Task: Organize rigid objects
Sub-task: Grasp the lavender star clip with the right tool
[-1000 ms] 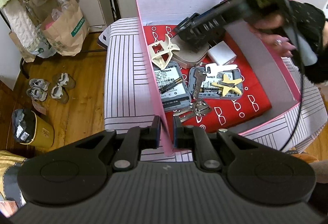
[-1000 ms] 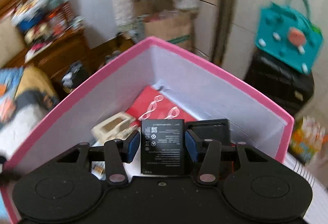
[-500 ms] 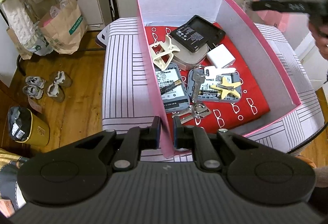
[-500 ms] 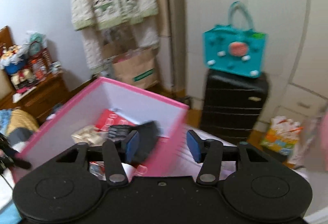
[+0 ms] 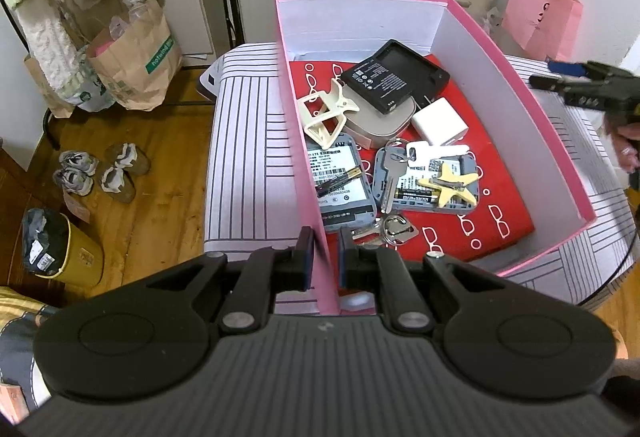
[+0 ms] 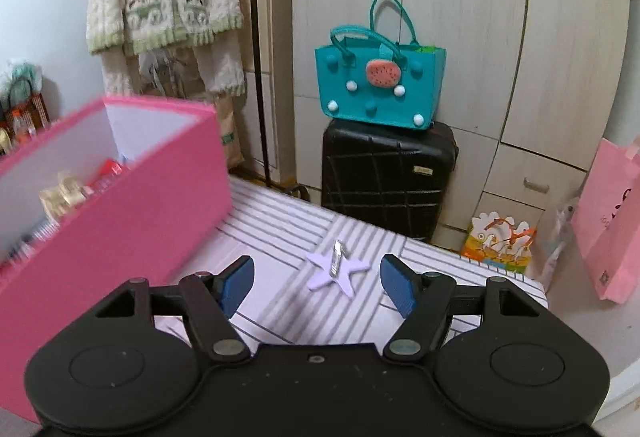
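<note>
A pink box [image 5: 520, 57] with a red lining stands on a striped cushion [image 5: 248, 141]. Inside lie a black battery [image 5: 384, 81], a cream clip [image 5: 324, 113], a white charger [image 5: 439, 121], two grey devices, keys [image 5: 390, 173] and a yellow star clip [image 5: 452, 181]. My left gripper [image 5: 322, 261] is shut on the box's near-left wall. In the right wrist view my right gripper [image 6: 318, 287] hangs outside the box [image 6: 132, 205], its jaws opening and empty, with a lilac star clip [image 6: 338, 267] on the cushion just beyond them. It also shows at the right edge of the left wrist view [image 5: 560, 75].
A teal bag [image 6: 380, 81] sits on a black suitcase [image 6: 384, 177] behind the cushion. A pink paper bag [image 6: 608, 221] hangs at the right. Brown paper bags [image 5: 132, 57], small shoes [image 5: 100, 169] and a yellow bin [image 5: 60, 245] stand on the wooden floor at the left.
My right gripper let go of the black battery in the box, drew out to the right over the cushion and widened its jaws. The left gripper stayed where it was.
</note>
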The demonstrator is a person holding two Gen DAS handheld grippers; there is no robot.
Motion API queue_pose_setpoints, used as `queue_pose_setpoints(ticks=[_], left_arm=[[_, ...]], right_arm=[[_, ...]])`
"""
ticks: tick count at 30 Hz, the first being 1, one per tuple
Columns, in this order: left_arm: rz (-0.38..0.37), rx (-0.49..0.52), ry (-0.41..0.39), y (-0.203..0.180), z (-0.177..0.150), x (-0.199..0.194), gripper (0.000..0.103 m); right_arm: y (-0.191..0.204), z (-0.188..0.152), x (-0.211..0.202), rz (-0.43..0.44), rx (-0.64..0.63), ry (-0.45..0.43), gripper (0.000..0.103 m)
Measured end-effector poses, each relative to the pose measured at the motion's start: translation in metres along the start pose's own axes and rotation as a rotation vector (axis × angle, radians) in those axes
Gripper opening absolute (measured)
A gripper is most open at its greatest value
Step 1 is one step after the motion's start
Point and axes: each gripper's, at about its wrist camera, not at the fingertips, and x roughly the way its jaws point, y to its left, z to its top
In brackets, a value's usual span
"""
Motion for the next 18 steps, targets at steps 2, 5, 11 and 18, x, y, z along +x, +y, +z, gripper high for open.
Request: queue_pose_setpoints(ticks=[2, 5, 11, 18], left_arm=[[0.0, -0.001, 0.005, 0.0, 0.0, 0.001, 0.01], [0.001, 0.003, 0.012, 0.001, 0.001, 0.001, 0.01], [-0.007, -0.006, 0.016, 0.003, 0.004, 0.004, 0.01], [-0.017, -0.017, 0.009, 0.006, 0.006, 0.005, 0.01]], right_arm=[[0.004, -0.007, 0.016, -0.034, -0.053, 0.027, 0.075], [0.001, -0.015, 0.033, -0.006, -0.024, 0.032, 0.075], [-0.003, -0.01, 0.056, 0.035, 0.063, 0.041, 0.075], [0.002, -0.009, 0.077, -0.019, 0.118, 0.018, 0.075]])
